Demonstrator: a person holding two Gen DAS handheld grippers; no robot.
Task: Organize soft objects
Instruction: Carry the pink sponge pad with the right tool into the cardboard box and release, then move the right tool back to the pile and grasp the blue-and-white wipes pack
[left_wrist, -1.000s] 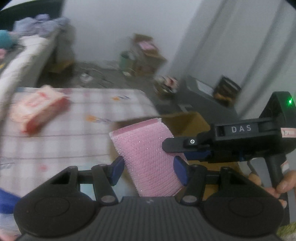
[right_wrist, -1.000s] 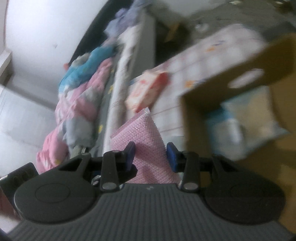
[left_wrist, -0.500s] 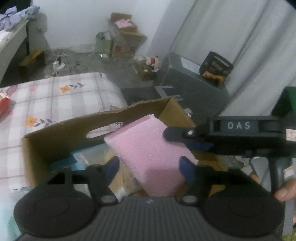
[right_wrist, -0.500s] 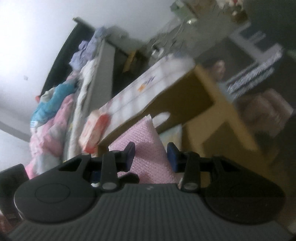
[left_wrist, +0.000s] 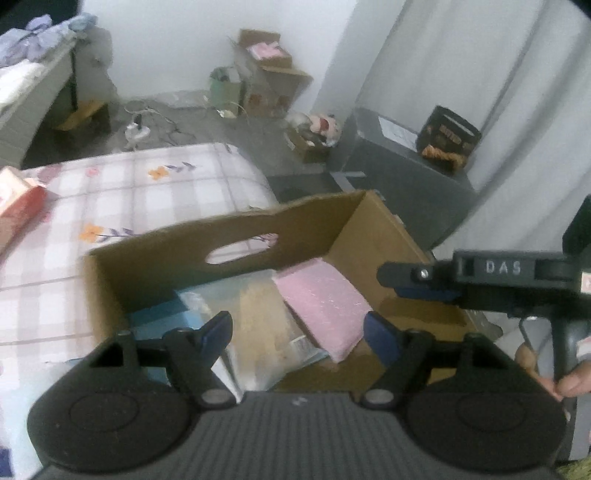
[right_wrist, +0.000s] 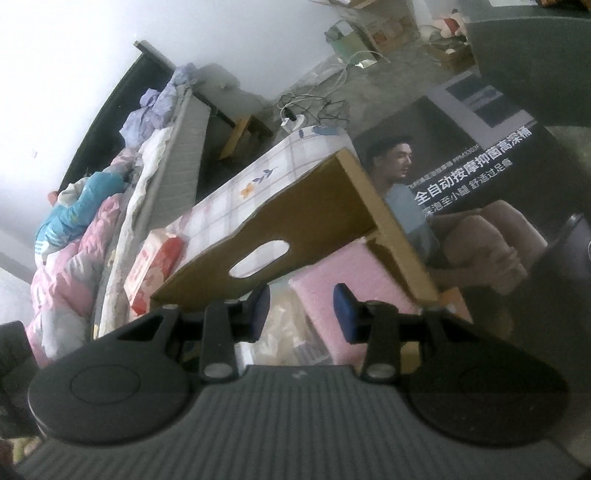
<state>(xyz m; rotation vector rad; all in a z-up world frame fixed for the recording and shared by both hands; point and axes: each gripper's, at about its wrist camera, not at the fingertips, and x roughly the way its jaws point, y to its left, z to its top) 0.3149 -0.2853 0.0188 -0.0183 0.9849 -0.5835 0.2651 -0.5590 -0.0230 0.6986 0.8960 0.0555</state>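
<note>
Jaws of both my left gripper (left_wrist: 297, 332) and right gripper (right_wrist: 301, 308) gape empty above the box (left_wrist: 155, 258); pink sponge (left_wrist: 321, 299) lies inside.

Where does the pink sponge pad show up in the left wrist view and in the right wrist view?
Left wrist: pink sponge pad right of centre, inside the cardboard box.
Right wrist: pad lower centre-right, behind the right fingertip.
Shared landmark: the box's oval handle hole.
</note>
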